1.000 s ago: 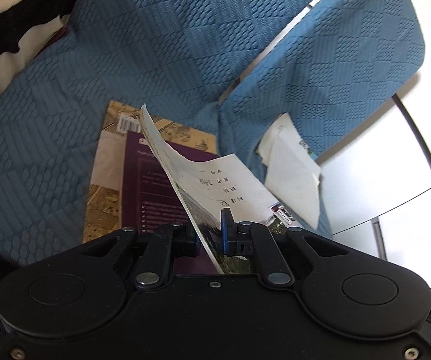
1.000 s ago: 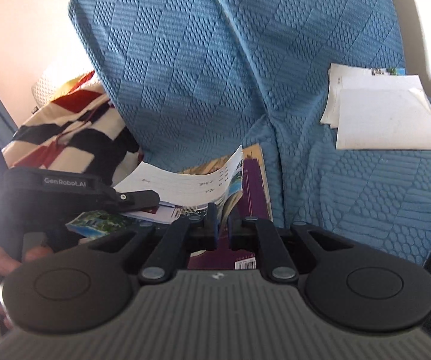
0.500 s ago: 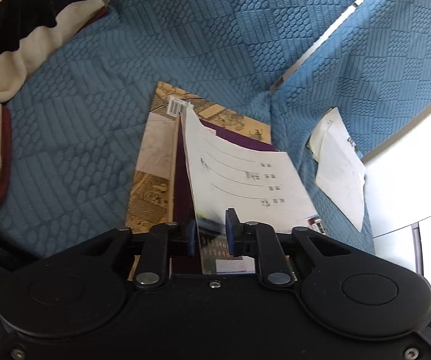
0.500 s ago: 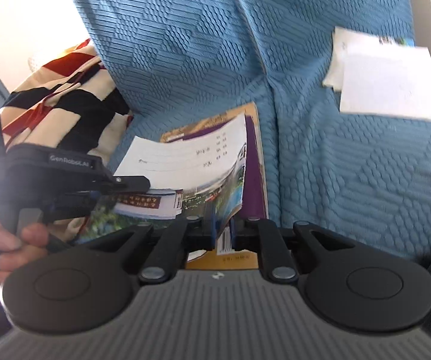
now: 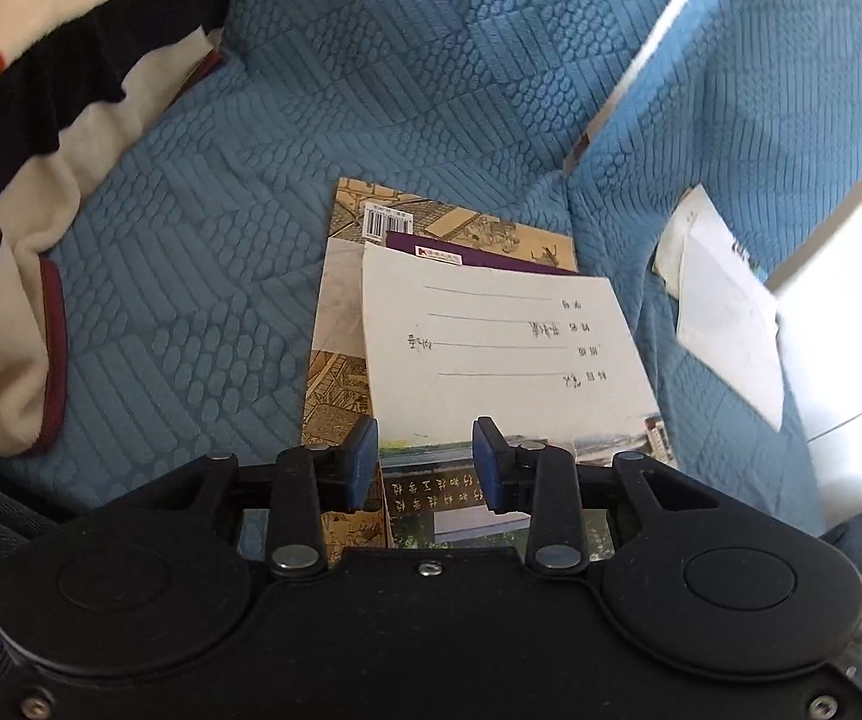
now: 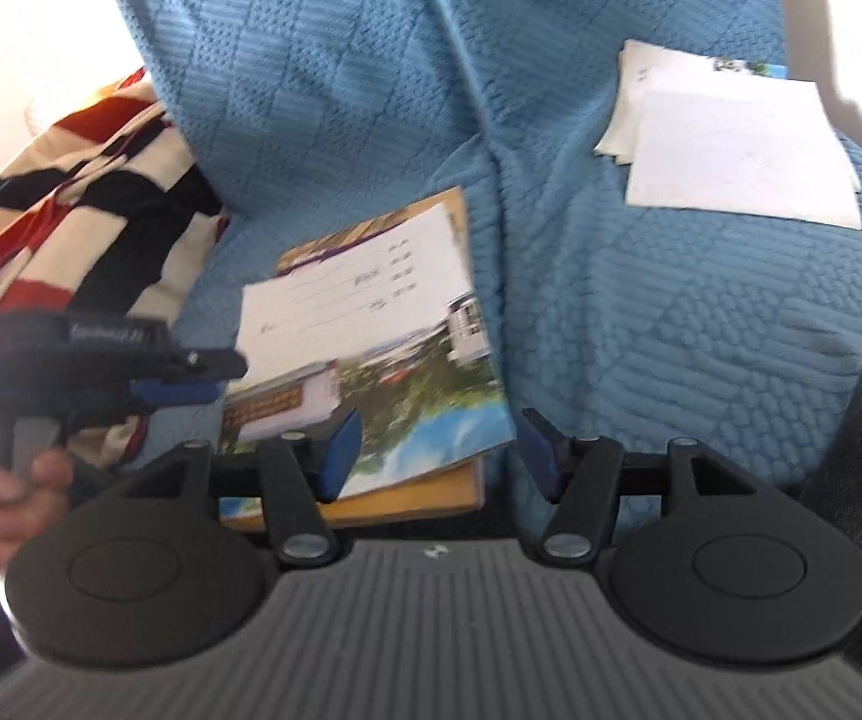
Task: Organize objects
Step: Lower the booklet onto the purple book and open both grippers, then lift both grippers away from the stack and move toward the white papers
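Lying flat on a small pile, the notebook [image 5: 509, 354] looks thin and light. It is likely soft and bendy, so it will flop if you lift it by one corner. The cover looks smooth and may slip. A good place to hold it is the near edge, or the long side where the pages join, with the claw pads flat on top and below. Taking both sides at once would keep it from sagging.

The notebook has a cream cover with thin lines and some small writing on it. Along its near end runs a colour photo [image 6: 407, 414] of trees, buildings and blue water, with a dark sign. Under it lies a purple book [image 5: 431, 249], and under that a bigger tan book [image 5: 335, 360] with old-style drawings and a barcode. All three rest on the blue quilted sofa [image 5: 287, 180], close to the fold where the seat meets the arm.

The left claw [image 5: 425, 462] is spread apart and holds nothing. Its blue pads [image 5: 364, 461] sit over the near end of the notebook, one by its left edge and one over the photo. The right claw [image 6: 437, 453] is spread wide too and is empty, with the notebook's near right corner showing between its pads.

Some white papers [image 6: 737, 150] lie well apart on the sofa arm. A striped blanket [image 5: 29, 138] in black, cream and red is heaped to the left of the pile.
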A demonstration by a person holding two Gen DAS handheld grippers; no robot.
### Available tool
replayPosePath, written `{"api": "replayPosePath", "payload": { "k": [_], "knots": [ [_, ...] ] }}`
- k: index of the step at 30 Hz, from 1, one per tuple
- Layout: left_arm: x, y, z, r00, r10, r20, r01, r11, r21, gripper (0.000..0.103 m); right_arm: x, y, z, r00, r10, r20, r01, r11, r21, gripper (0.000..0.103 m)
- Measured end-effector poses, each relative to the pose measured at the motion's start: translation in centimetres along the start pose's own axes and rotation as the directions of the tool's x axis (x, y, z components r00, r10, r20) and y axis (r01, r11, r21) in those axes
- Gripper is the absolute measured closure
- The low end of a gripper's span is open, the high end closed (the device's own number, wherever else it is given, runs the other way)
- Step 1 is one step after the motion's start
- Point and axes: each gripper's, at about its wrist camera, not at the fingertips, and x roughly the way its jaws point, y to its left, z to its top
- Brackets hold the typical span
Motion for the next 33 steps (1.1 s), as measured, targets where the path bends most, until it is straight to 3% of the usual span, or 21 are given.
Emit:
{"api": "replayPosePath", "payload": {
  "k": [4, 6, 8, 11, 15, 26, 30, 33],
  "knots": [
    [0.5, -0.5, -0.3, 0.999, 0.031, -0.011, -0.031, 0.999, 0.030, 0.070, 0.9, 0.0, 0.3, 0.998, -0.038, 0.040, 0.039, 0.999, -0.028, 0.044],
    [1.0, -0.4, -0.3, 0.999, 0.038, -0.021, -0.037, 0.999, 0.030, 0.070, 1.4, 0.0, 0.4, 0.998, -0.046, 0.048, 0.048, 0.998, -0.036, 0.050],
    [1.2, -0.4, -0.2, 0.999, 0.032, -0.027, -0.031, 0.999, 0.024, 0.070, 1.8, 0.0, 0.3, 0.998, -0.052, 0.042, 0.054, 0.998, -0.045, 0.063],
    [1.4, -0.3, -0.2, 1.000, 0.014, -0.022, -0.014, 1.000, 0.017, 0.069, 2.4, 0.0, 0.1, 0.998, -0.056, 0.019, 0.057, 0.997, -0.056, 0.070],
    [1.5, -0.5, -0.1, 1.000, 0.018, -0.013, -0.017, 1.000, 0.024, 0.067, 2.8, -0.4, -0.1, 0.999, -0.032, -0.019, 0.032, 0.999, -0.014, 0.072],
    [1.6, -0.3, 0.1, 0.999, 0.050, -0.013, -0.050, 0.998, 0.026, 0.066, 2.2, 0.1, -0.5, 0.999, -0.041, -0.030, 0.040, 0.998, -0.040, 0.079],
    [0.9, 0.2, 0.4, 0.998, 0.054, 0.012, -0.055, 0.998, 0.008, 0.067, 1.8, -0.3, 0.1, 0.998, -0.057, -0.033, 0.056, 0.998, -0.012, 0.079],
    [-0.5, 0.3, 0.7, 0.997, 0.058, 0.052, -0.058, 0.998, -0.002, 0.067, 1.1, -0.5, 1.0, 0.999, -0.019, -0.037, 0.019, 1.000, 0.018, 0.079]
  ]
}}
